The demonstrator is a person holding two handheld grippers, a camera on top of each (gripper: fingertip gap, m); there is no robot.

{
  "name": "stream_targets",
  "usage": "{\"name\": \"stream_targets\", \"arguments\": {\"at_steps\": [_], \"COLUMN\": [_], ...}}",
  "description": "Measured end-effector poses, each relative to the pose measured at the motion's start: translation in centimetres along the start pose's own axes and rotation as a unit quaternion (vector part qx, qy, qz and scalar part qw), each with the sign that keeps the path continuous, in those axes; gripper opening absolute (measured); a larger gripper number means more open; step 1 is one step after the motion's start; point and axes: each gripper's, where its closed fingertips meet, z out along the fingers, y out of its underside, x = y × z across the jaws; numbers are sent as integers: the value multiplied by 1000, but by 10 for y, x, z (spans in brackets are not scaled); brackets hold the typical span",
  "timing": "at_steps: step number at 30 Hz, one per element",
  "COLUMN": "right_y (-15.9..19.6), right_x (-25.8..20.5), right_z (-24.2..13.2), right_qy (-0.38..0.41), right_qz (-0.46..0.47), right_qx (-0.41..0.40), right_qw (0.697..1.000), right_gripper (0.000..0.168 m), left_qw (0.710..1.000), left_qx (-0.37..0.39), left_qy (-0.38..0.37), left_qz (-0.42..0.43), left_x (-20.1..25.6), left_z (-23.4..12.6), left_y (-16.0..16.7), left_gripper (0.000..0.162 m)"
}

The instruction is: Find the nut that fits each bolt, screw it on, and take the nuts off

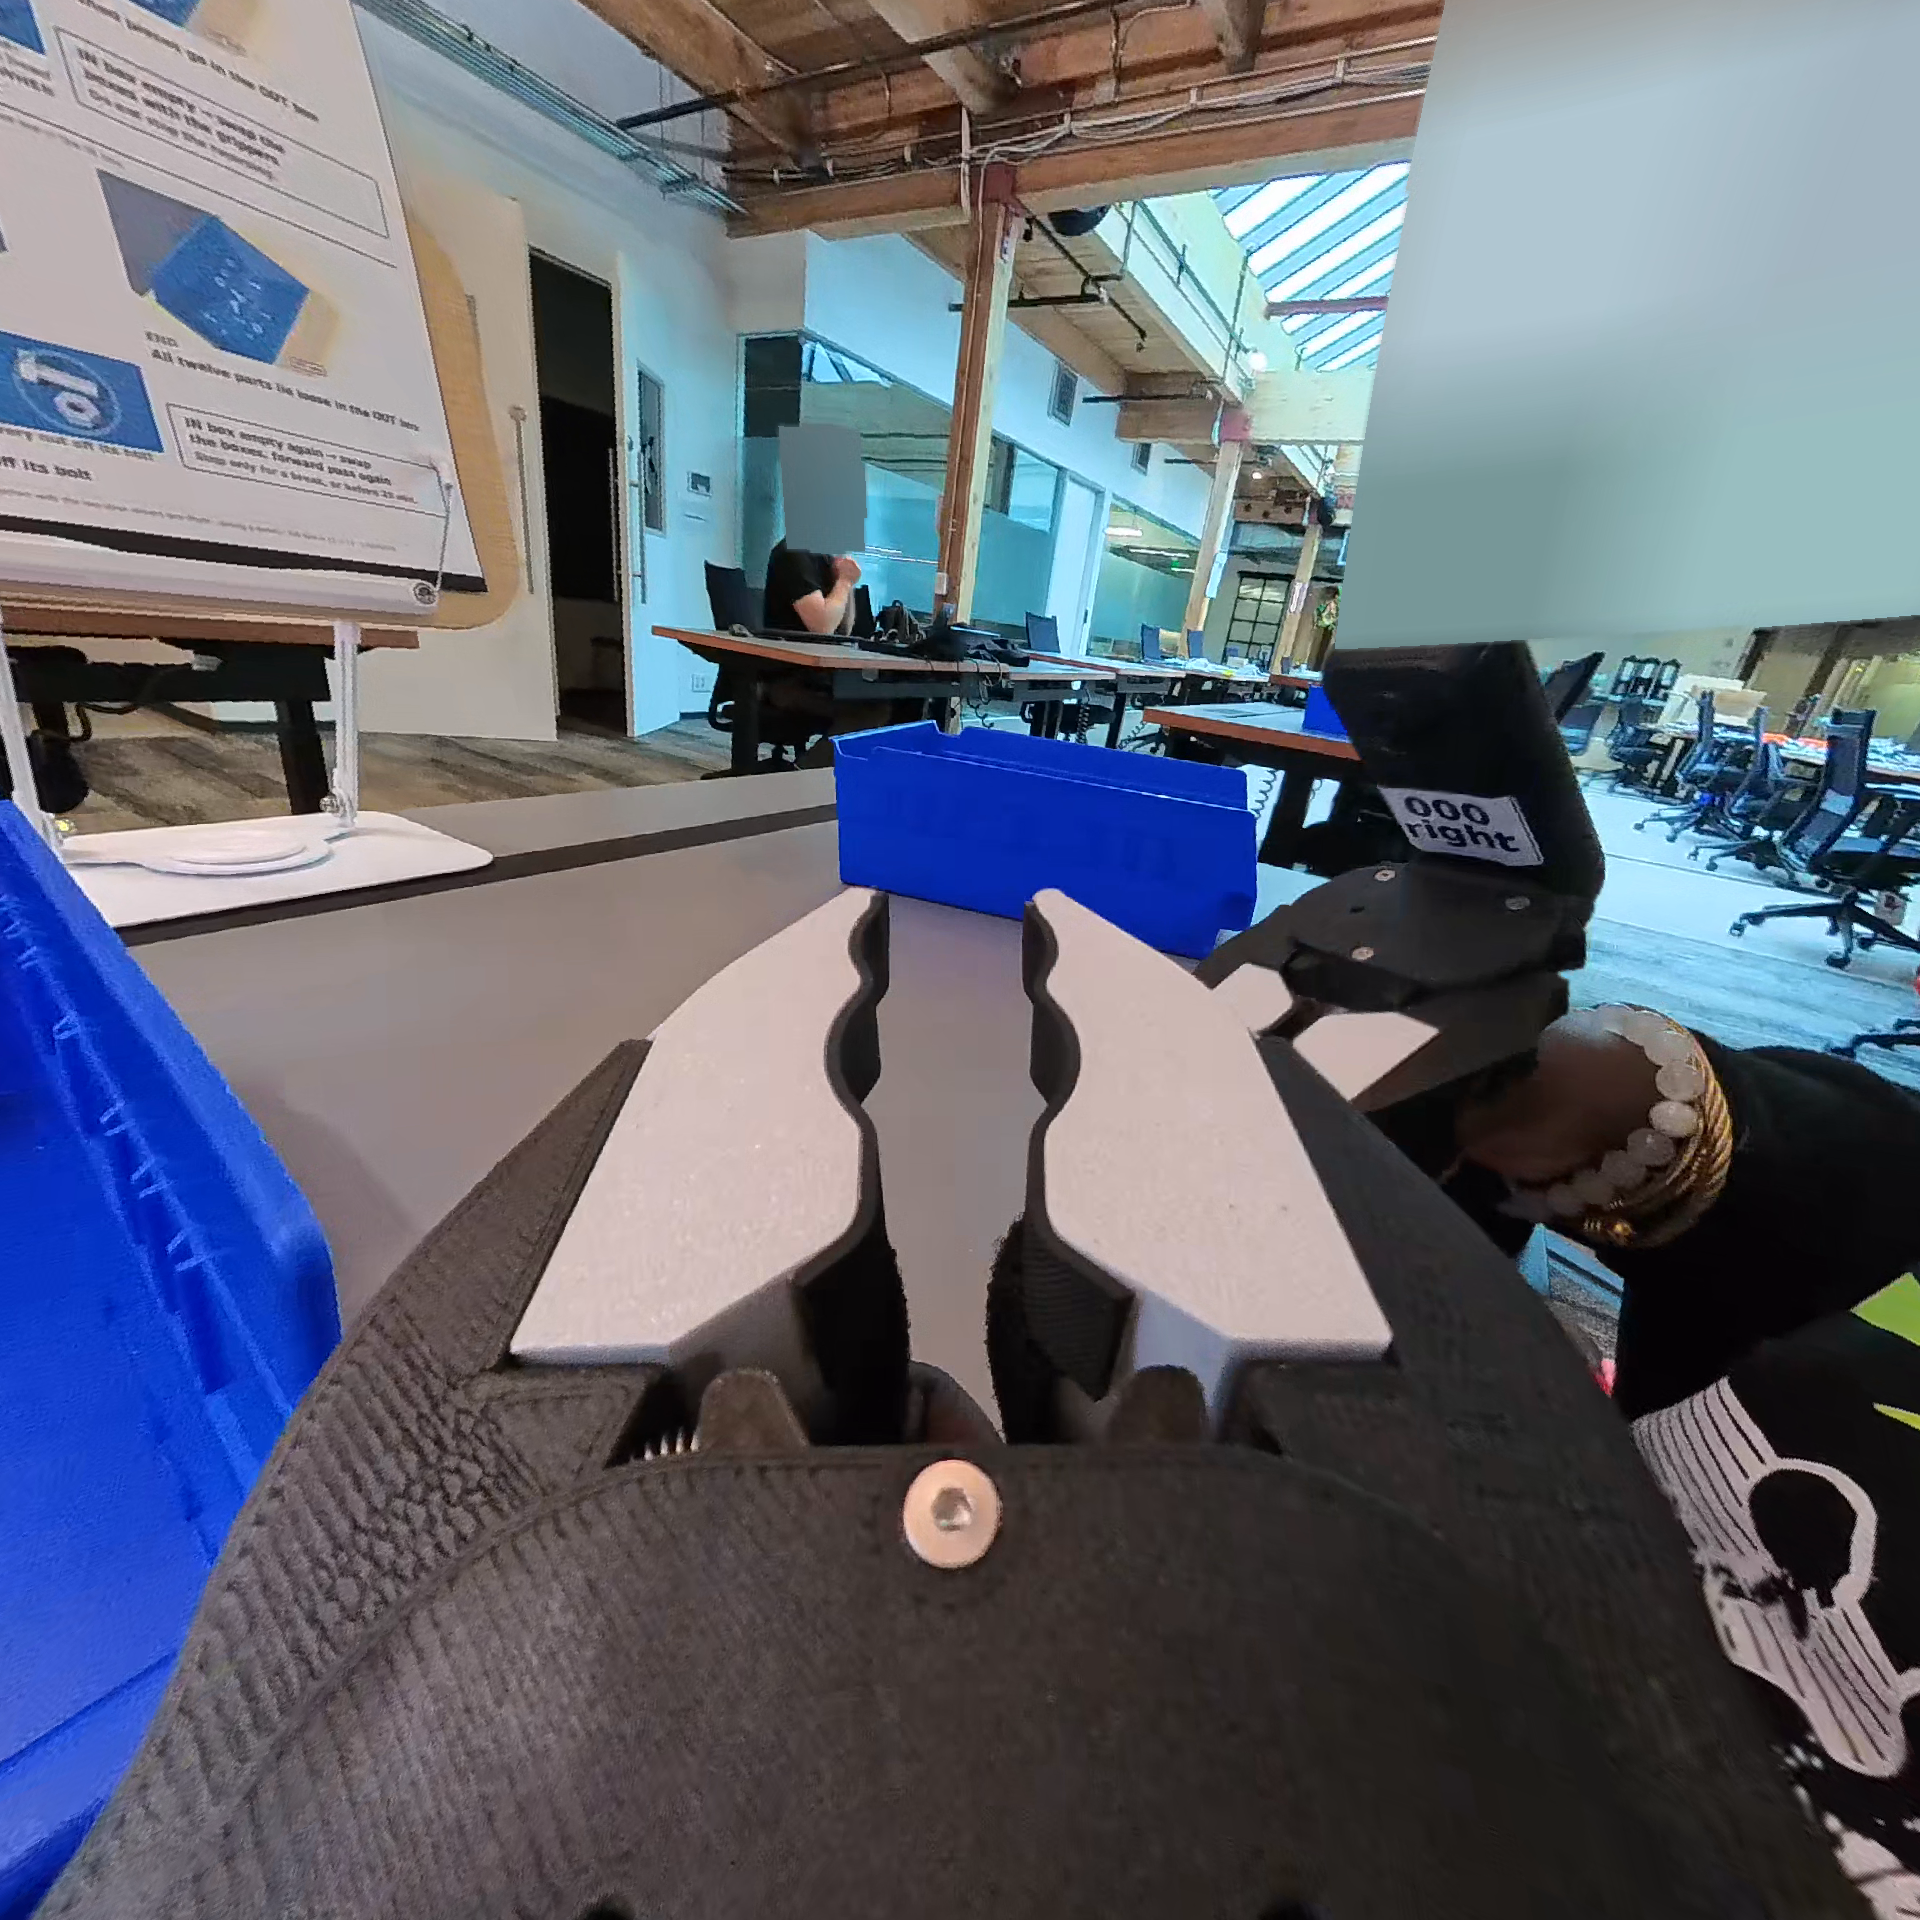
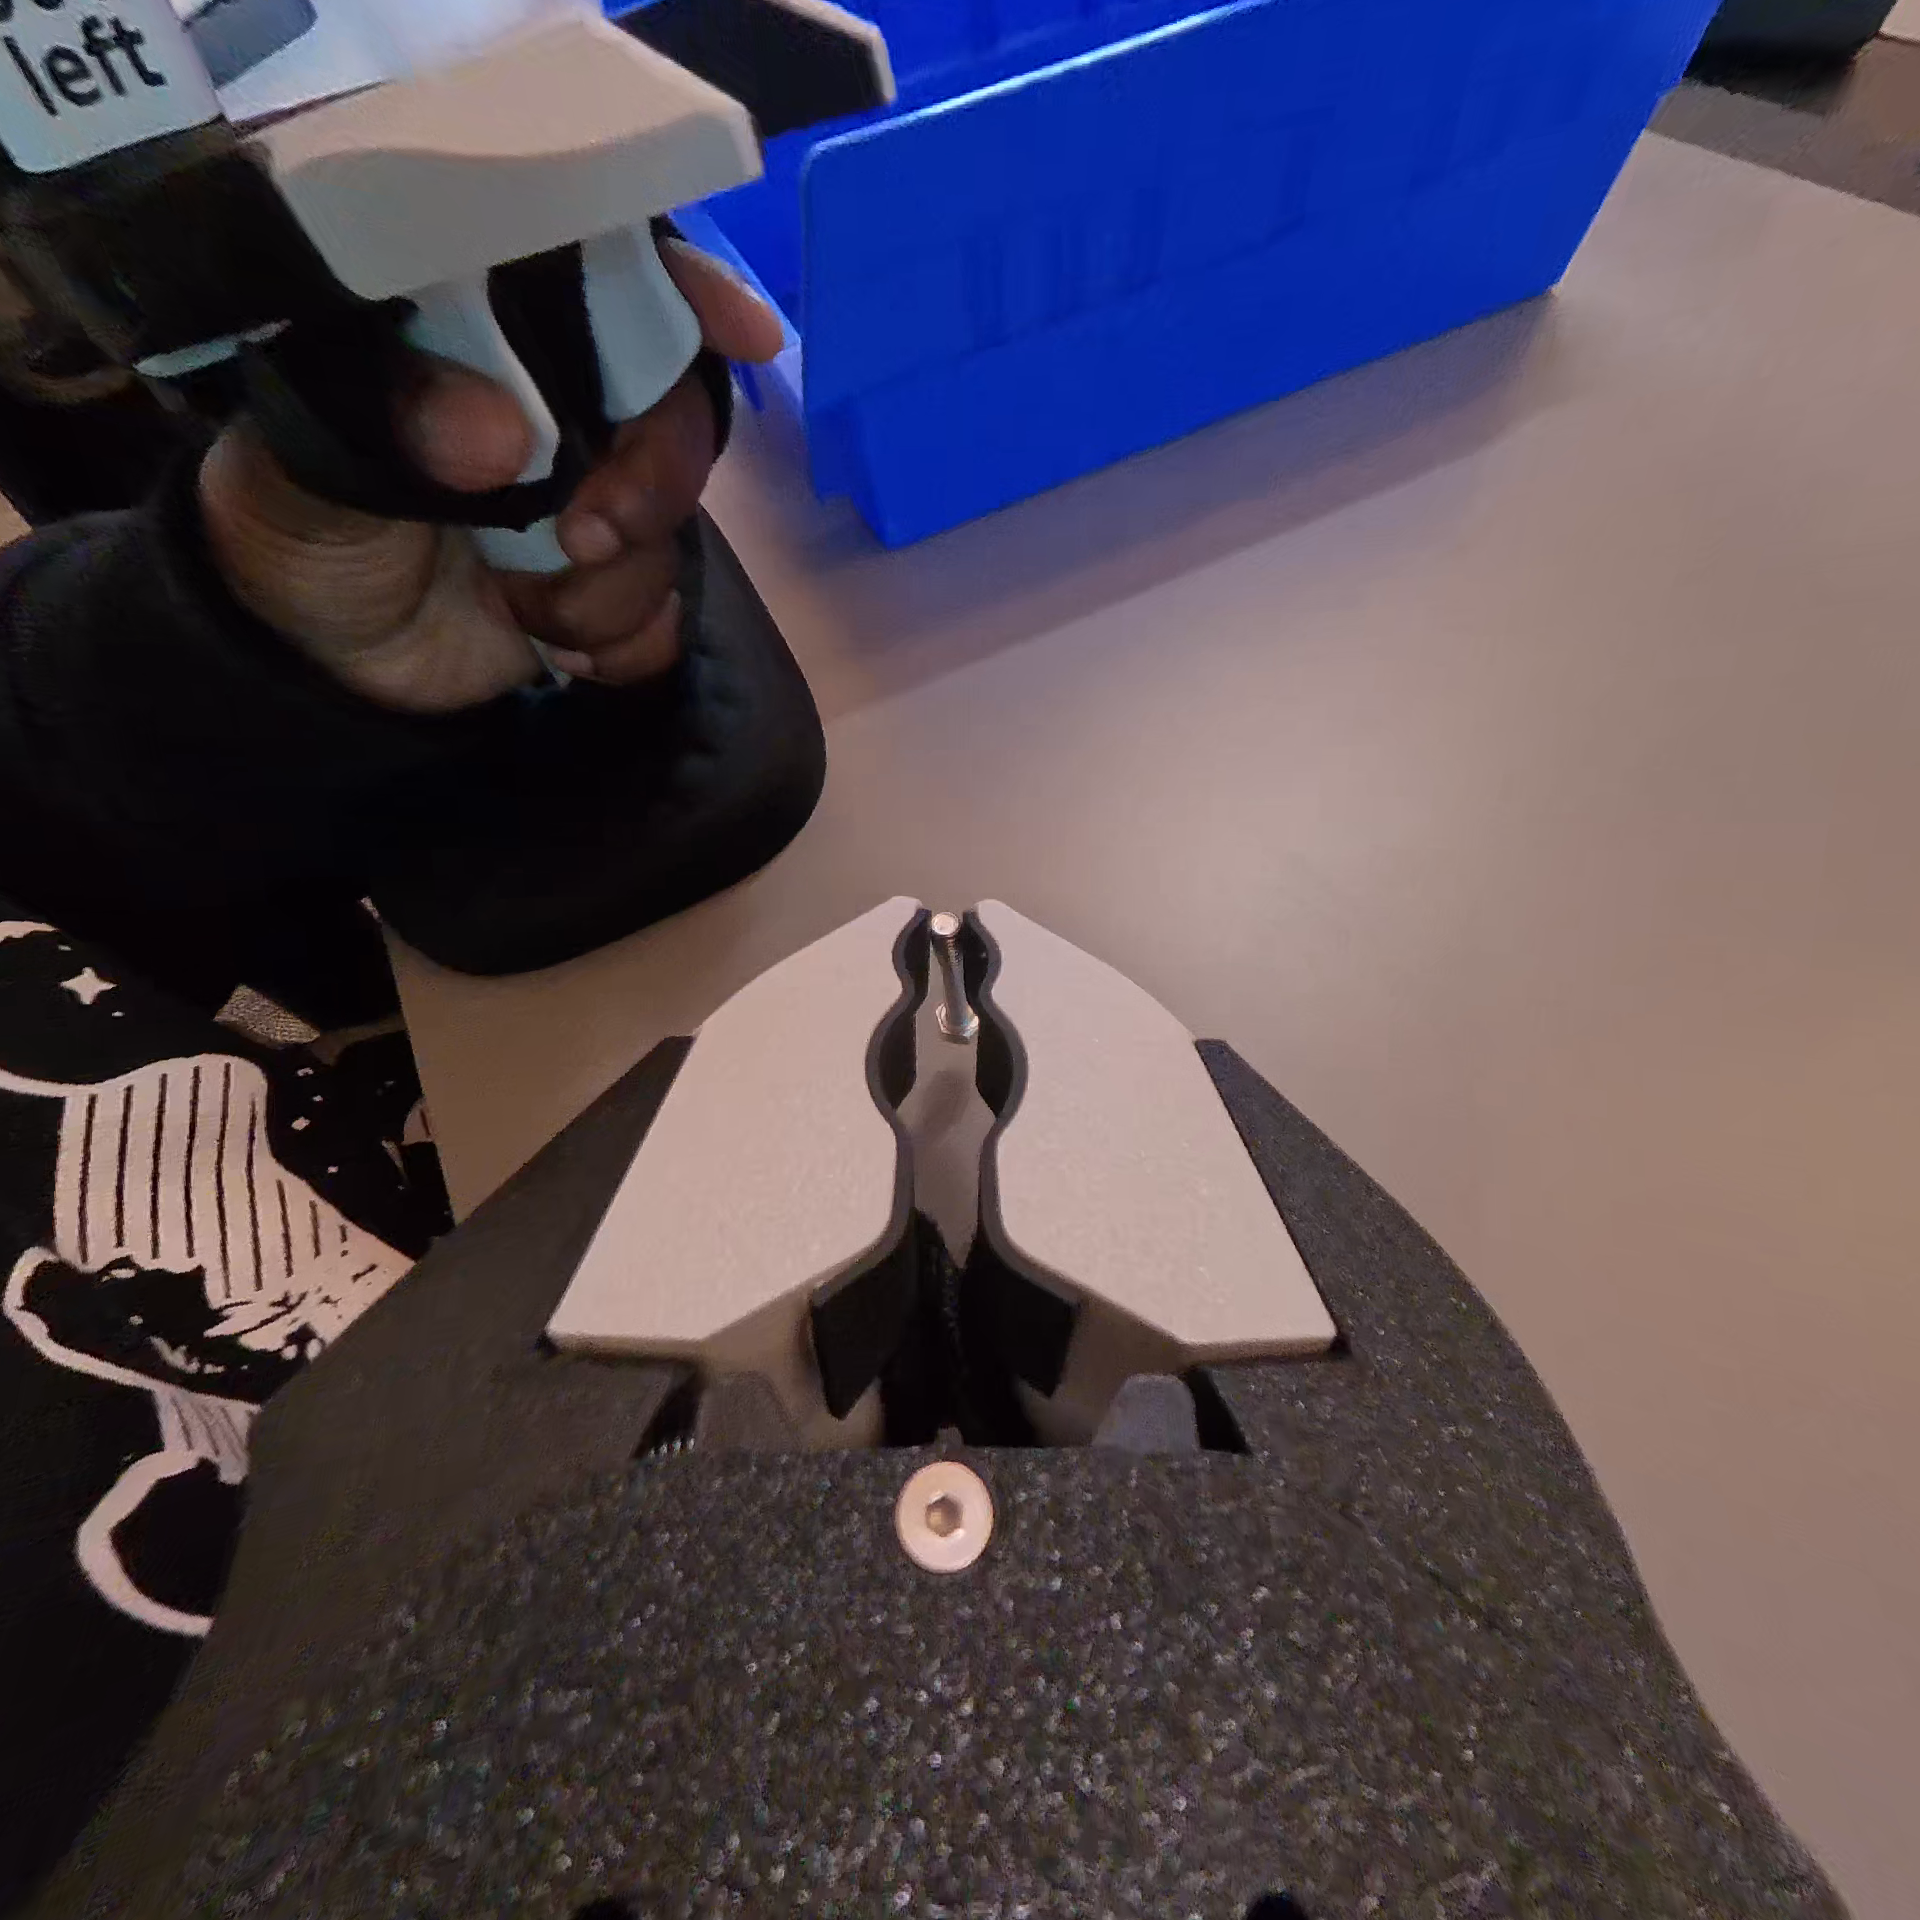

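Observation:
In the right wrist view my right gripper (image 2: 945,910) is shut on a small silver bolt (image 2: 947,971) and holds it above the grey table (image 2: 1455,831). The bolt lies along the fingers, with its hexagonal end (image 2: 955,1024) towards the camera; I cannot tell if that is the bolt's head or a nut. In the left wrist view my left gripper (image 1: 956,914) is open and empty, low over the table (image 1: 468,1039), and points at a blue bin (image 1: 1039,831). The right gripper's black body (image 1: 1455,914) shows at the right.
A second blue bin (image 1: 135,1299) stands close on the left. An instruction sheet on a white stand (image 1: 208,312) is at the back left. In the right wrist view a blue bin (image 2: 1195,260) stands ahead, and a hand holds the left gripper (image 2: 499,156) at the upper left. The left gripper's tips are roughly 11 centimeters from the right gripper's.

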Motion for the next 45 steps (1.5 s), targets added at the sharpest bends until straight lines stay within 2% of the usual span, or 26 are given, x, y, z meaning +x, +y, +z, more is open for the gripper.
{"name": "stream_targets", "arguments": {"at_steps": [18,23,26,30,34,36,40,42,45], "right_y": [13,10,0,-21,-18,-7,-8,-8,-6], "right_x": [4,3,4,17,55,70,71,71,68], "right_z": [7,6,-4,-36,-73,-83,-92,-92,-89], "right_qy": [8,3,-4,-20,32,53,25,18,13], "right_qz": [18,21,24,-6,-30,-41,-17,-14,-21], "right_qx": [-42,-34,-5,82,117,114,148,150,142], "right_qw": [999,999,1000,996,992,991,989,988,990], "right_gripper": [6,14,22,45,53,55,55,54,54], "left_qw": [1000,1000,1000,1000,999,999,999,996,987], "left_qx": [-4,-5,-8,-16,-23,-25,-38,-80,-131], "left_qy": [3,4,5,7,7,6,3,-24,-83], "left_qz": [8,8,10,14,21,23,17,25,43], "left_x": [2,2,3,4,6,6,4,-10,-46], "left_z": [0,0,1,2,3,3,0,-9,-35], "left_y": [2,2,3,5,7,7,6,4,-20], "left_gripper": [25,25,25,25,25,25,25,25,26]}}
